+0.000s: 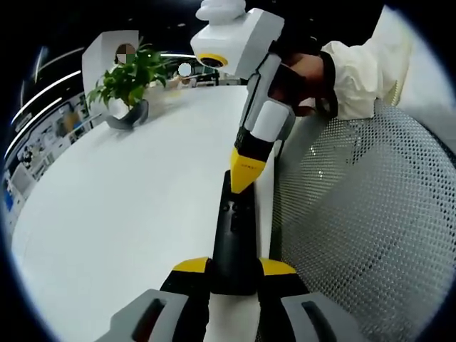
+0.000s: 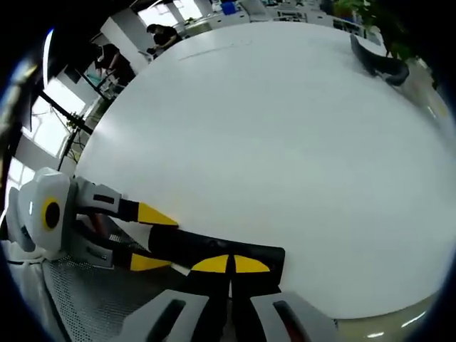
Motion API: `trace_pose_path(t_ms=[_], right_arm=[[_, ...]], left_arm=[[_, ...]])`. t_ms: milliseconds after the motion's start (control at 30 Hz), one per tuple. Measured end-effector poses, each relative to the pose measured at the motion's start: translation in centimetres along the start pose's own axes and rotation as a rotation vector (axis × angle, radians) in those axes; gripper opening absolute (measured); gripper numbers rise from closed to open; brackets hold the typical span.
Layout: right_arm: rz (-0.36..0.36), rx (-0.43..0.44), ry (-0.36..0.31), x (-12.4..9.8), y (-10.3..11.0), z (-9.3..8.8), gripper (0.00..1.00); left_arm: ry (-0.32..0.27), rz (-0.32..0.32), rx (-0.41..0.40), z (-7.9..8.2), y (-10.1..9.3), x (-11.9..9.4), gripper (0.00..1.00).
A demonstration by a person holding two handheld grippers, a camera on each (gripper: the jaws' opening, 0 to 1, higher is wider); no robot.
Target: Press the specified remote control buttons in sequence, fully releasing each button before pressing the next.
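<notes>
A black remote (image 1: 235, 228) lies along the near edge of the white table (image 1: 121, 206). My left gripper (image 1: 234, 267) is shut on its near end, one yellow tip on each side. My right gripper (image 1: 244, 174) comes down from above, jaws shut together, with its yellow point resting on the remote's upper button area. In the right gripper view the remote (image 2: 185, 249) lies crosswise. My right gripper (image 2: 229, 264) has its tips closed on top of the remote. The left gripper (image 2: 152, 239) clamps the remote's left end.
A potted green plant (image 1: 128, 85) stands at the far side of the table, its dark pot (image 2: 377, 60) visible across the table top (image 2: 271, 142). A white mesh chair (image 1: 356, 214) sits right beside the table edge. A person's sleeve (image 1: 356, 71) holds the right gripper.
</notes>
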State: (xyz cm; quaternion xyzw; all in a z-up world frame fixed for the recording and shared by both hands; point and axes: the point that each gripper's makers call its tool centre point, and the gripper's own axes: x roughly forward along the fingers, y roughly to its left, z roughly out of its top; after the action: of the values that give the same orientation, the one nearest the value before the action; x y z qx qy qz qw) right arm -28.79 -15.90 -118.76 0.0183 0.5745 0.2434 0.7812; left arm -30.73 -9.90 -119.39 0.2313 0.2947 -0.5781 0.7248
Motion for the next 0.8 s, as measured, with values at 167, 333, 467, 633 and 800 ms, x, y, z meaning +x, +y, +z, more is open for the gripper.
trace_pose_path(t_ms=[167, 333, 467, 633, 800], right_arm=[[0.001, -0.003, -0.006, -0.01, -0.06, 0.01, 0.0], [0.011, -0.019, -0.008, -0.05, 0.01, -0.01, 0.0], [0.019, -0.048, -0.005, -0.11, 0.06, -0.02, 0.0], [0.021, -0.052, 0.002, -0.15, 0.13, -0.05, 0.0], [0.009, -0.047, 0.013, -0.22, 0.15, -0.05, 0.0]], left_arm=[[-0.002, -0.002, 0.004, 0.02, -0.03, 0.03, 0.25], [-0.005, -0.001, 0.005, 0.05, -0.05, 0.02, 0.25], [-0.011, 0.001, 0.005, 0.07, -0.05, 0.02, 0.25], [-0.013, 0.002, 0.003, 0.08, -0.08, 0.01, 0.24], [-0.012, 0.003, 0.007, 0.12, -0.15, 0.05, 0.24]])
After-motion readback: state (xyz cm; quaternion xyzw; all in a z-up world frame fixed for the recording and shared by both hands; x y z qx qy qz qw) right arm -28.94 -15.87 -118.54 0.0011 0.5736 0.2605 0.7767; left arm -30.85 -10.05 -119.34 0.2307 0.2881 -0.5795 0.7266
